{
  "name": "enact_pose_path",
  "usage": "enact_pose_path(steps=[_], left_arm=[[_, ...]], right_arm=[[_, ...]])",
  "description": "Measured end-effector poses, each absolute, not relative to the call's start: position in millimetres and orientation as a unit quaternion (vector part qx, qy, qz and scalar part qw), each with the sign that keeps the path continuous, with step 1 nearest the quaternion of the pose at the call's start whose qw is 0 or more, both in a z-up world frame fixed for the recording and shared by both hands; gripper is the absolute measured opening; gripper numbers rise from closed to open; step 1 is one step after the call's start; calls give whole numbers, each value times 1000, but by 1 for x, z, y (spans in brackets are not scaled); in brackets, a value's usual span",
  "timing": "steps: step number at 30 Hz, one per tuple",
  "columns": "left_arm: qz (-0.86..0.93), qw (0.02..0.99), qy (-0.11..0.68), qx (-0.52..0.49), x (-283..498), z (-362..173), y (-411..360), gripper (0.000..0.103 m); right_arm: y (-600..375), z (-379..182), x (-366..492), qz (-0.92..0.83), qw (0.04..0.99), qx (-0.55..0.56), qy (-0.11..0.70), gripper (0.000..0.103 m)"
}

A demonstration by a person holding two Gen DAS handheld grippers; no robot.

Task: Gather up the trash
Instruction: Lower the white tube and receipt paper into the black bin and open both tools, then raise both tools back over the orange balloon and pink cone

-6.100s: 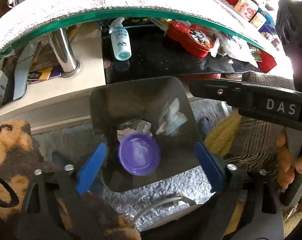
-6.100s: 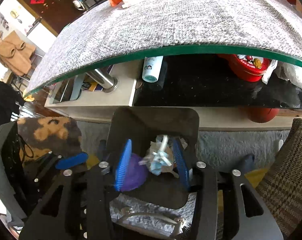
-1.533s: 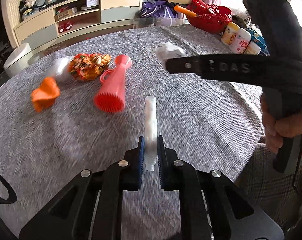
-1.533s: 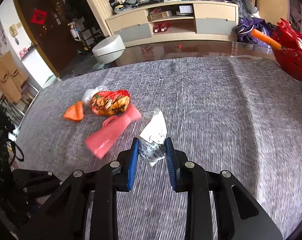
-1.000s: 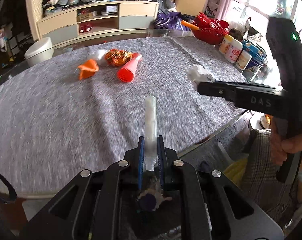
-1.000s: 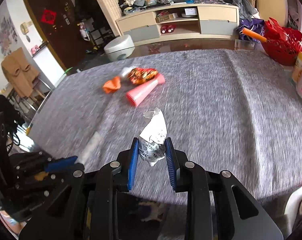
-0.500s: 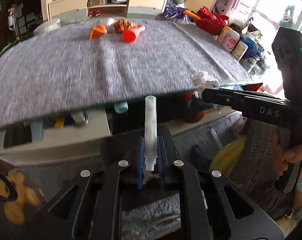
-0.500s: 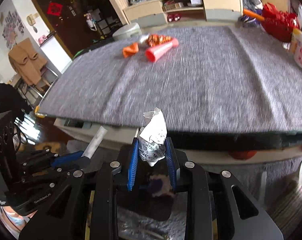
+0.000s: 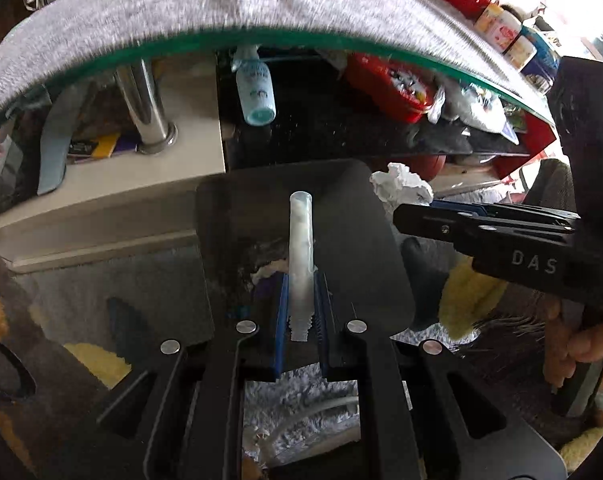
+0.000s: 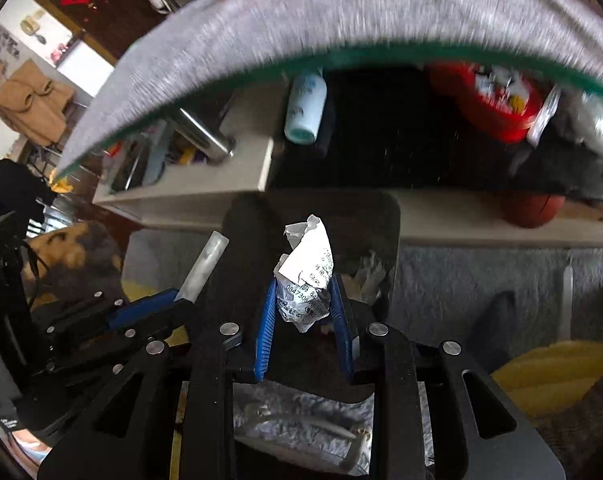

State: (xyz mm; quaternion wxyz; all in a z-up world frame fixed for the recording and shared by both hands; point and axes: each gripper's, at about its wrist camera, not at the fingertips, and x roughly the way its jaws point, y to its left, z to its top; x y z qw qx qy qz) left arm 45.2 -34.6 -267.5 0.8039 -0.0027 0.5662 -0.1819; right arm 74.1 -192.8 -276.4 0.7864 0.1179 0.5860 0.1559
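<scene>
Trash bin [image 9: 365, 216] fills mid-frame beneath both grippers. Left gripper [image 9: 300, 312] pinches a plastic tube [image 9: 300, 248]; right gripper [image 10: 303, 312] clamps a crumpled receipt [image 10: 307, 276]. Best to centre each over the opening, then part the fingers so both drop inside.

The right tool [image 10: 303, 308] pinches a crumpled receipt [image 10: 307, 280] over the dark bin [image 10: 385, 232] — the left tool [image 10: 157, 308] grips a translucent tube [image 10: 205, 266].

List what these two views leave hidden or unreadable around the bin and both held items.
- Bin contents: left wrist view, mostly covered by the tube and left gripper.
- Bin's near rim: right wrist view, behind the right gripper.
- Print on the crumpled receipt: too small and creased.
- Tabletop items: cut off, blurred.
</scene>
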Motion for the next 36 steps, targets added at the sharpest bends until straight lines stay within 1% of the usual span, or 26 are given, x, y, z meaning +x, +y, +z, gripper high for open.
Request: enact_pose_path(steps=[10, 13, 14, 15, 16, 18, 19, 20, 21, 22, 23, 24, 25, 27, 28, 30, 33, 36], left_arm=[[-186, 792, 581, -7, 50, -278, -35, 12], [-185, 792, 582, -10, 51, -278, -34, 12], [-184, 792, 582, -10, 51, -278, -33, 13], [-183, 793, 581, -11, 52, -278, -33, 16], [-182, 794, 581, -11, 52, -277, -32, 18], [-177, 797, 578, -10, 52, -275, -31, 28], [-175, 799, 575, -9, 52, -273, -30, 31], [-174, 801, 573, -9, 53, -272, -29, 35], [-172, 803, 571, -9, 53, -270, -28, 42], [-171, 806, 567, -10, 53, -267, -27, 46], [-170, 809, 563, -11, 53, -264, -25, 53], [-169, 812, 559, -12, 54, -260, -24, 59], [-168, 814, 556, -13, 55, -257, -23, 62], [-166, 819, 550, -18, 56, -249, -19, 73], [-166, 820, 547, -20, 57, -246, -18, 75], [-167, 825, 539, -22, 59, -235, -16, 83], [-168, 836, 521, -22, 62, -215, -14, 88], [-169, 847, 504, -21, 71, -194, -11, 88]], right_arm=[[-190, -285, 83, 159, 777, 129, 596, 31], [-192, -284, 85, 157, 776, 132, 596, 34], [-193, -284, 85, 155, 776, 132, 596, 37], [-194, -285, 86, 152, 777, 132, 596, 42], [-196, -284, 86, 148, 778, 133, 596, 46], [-198, -283, 87, 140, 782, 131, 593, 59], [-201, -281, 87, 132, 786, 129, 590, 63], [-202, -280, 88, 126, 789, 128, 588, 71], [-205, -277, 88, 119, 793, 127, 584, 78], [-208, -274, 88, 112, 798, 125, 579, 80], [-210, -272, 89, 107, 801, 124, 576, 83], [-214, -269, 89, 101, 805, 123, 571, 85], [-216, -267, 90, 98, 807, 125, 568, 86], [-223, -259, 92, 96, 812, 132, 561, 87], [-226, -253, 93, 96, 815, 134, 556, 87], [-229, -241, 96, 96, 822, 134, 545, 87], [-234, -216, 101, 100, 838, 133, 519, 87], [-238, -191, 110, 103, 853, 127, 496, 88]])
